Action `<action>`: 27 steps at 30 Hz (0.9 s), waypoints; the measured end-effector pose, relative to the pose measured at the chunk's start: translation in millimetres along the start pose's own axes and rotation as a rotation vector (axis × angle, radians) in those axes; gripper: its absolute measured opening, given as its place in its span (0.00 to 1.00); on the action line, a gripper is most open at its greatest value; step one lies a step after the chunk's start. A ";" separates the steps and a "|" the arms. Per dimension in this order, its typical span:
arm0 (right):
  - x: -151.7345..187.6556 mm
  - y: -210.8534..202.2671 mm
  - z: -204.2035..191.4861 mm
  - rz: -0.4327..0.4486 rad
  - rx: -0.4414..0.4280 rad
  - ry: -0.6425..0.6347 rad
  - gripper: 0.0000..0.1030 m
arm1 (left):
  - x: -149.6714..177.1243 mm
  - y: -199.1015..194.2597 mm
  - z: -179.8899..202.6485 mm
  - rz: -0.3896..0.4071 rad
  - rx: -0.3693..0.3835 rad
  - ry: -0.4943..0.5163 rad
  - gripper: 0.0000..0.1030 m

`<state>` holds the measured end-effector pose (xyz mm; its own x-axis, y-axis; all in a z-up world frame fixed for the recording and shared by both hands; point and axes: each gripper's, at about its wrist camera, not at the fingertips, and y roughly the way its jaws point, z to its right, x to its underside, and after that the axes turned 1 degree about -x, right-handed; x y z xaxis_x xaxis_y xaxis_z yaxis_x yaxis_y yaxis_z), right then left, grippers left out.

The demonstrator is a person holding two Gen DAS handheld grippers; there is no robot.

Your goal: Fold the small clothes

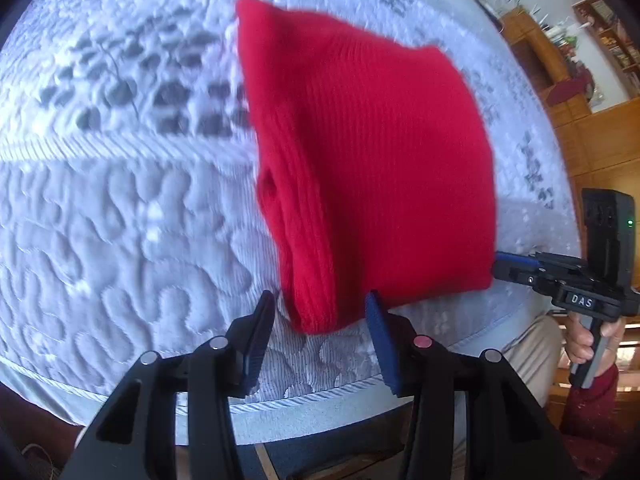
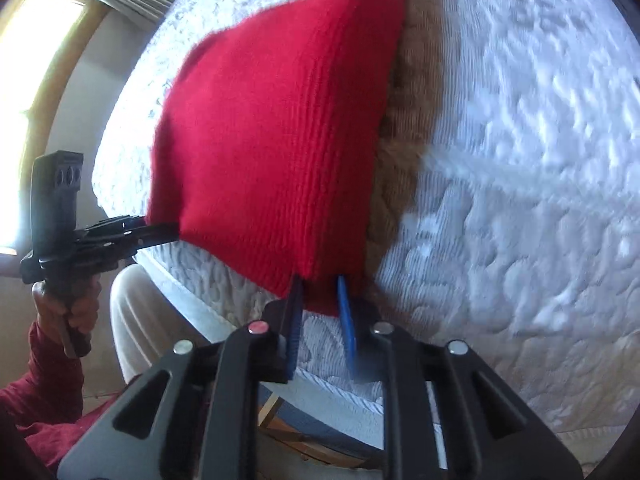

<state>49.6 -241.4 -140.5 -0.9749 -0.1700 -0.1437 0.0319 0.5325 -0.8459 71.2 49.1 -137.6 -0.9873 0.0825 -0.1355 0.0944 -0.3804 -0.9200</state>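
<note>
While I watch from far away, my left gripper (image 1: 320,308) sits with its jaws apart around the near left corner of the red knitted cloth (image 1: 372,168), and its pads do not seem to press it. That folded cloth lies on the white quilted bed (image 1: 120,220), partly over a brown knitted thing (image 2: 404,152). At the near right corner, my right gripper (image 2: 320,292) is narrower, its jaws around the edge; I cannot tell if it squeezes.

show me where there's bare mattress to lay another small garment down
Bare quilted mattress lies left of the red knit, and more beyond the brown knit on its right. The near edge is crowded: both sets of jaws sit at the red knit's corners.
</note>
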 end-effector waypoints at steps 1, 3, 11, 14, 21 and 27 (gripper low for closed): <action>-5.1 -8.5 1.4 0.025 0.000 -0.002 0.37 | -5.2 -9.2 -2.5 0.022 0.008 -0.002 0.51; -23.5 -25.4 6.4 0.066 -0.012 0.009 0.38 | -20.9 -23.8 -8.2 0.070 0.006 -0.002 0.55; -142.0 -20.4 43.6 0.119 -0.037 0.113 0.47 | -141.4 -1.9 -34.9 0.112 0.001 -0.100 0.56; -167.0 -2.7 59.8 0.094 -0.060 0.145 0.47 | -168.2 17.2 -38.3 0.098 -0.025 -0.106 0.56; -197.5 30.9 71.9 0.050 -0.127 0.156 0.30 | -191.8 42.0 -46.6 0.093 -0.016 -0.144 0.45; -201.1 24.7 59.3 0.094 -0.120 0.059 0.10 | -180.3 34.2 -56.6 0.167 0.001 -0.194 0.16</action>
<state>259.5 -243.2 -162.9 -0.9802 -0.0680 -0.1859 0.1001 0.6397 -0.7621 259.6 73.4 -165.5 -0.9639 -0.1601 -0.2125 0.2586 -0.3748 -0.8903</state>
